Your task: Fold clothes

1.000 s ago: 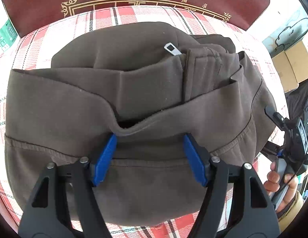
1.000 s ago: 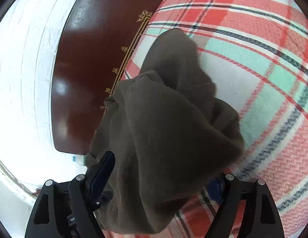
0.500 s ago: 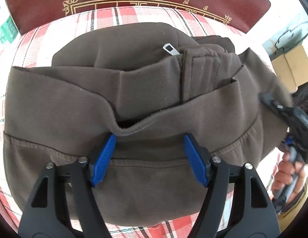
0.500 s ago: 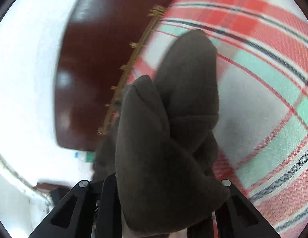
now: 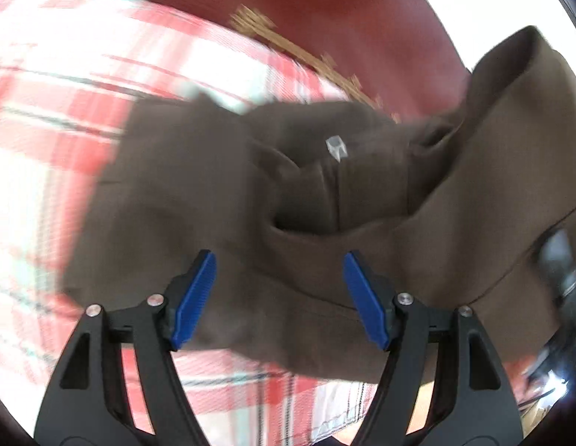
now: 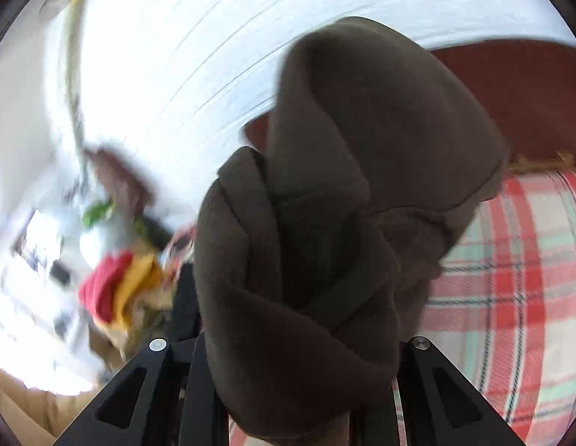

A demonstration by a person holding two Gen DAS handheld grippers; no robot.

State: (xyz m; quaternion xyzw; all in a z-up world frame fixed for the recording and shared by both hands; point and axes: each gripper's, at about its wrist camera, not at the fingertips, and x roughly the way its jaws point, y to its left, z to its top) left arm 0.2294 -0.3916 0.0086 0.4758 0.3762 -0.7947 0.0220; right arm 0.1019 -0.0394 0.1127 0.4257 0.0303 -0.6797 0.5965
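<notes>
A brown zip-up garment (image 5: 221,200) lies crumpled on the plaid sheet (image 5: 57,119), its metal zipper pull (image 5: 336,148) showing near the middle. My left gripper (image 5: 280,297) hovers open just over the garment's near hem, blue pads (image 5: 195,297) spread wide with nothing pinched between them. The garment's right side (image 5: 510,130) is raised high off the bed. In the right wrist view a thick bunch of the brown cloth (image 6: 325,223) fills the space between the fingers and hides the pads; my right gripper (image 6: 288,390) is shut on it. The left wrist view is blurred by motion.
A dark red headboard (image 5: 343,18) with gold trim bounds the far side of the bed. Beside the bed, the right wrist view shows a white wall (image 6: 195,37) and blurred red and yellow clutter (image 6: 117,290). The sheet's stitched edge (image 5: 336,420) hangs at the near side.
The right gripper has lifted its bunch of brown cloth up off the bed and swung round. The garment's right side rose with it. The left gripper shifted, blurring its view, and stays open.
</notes>
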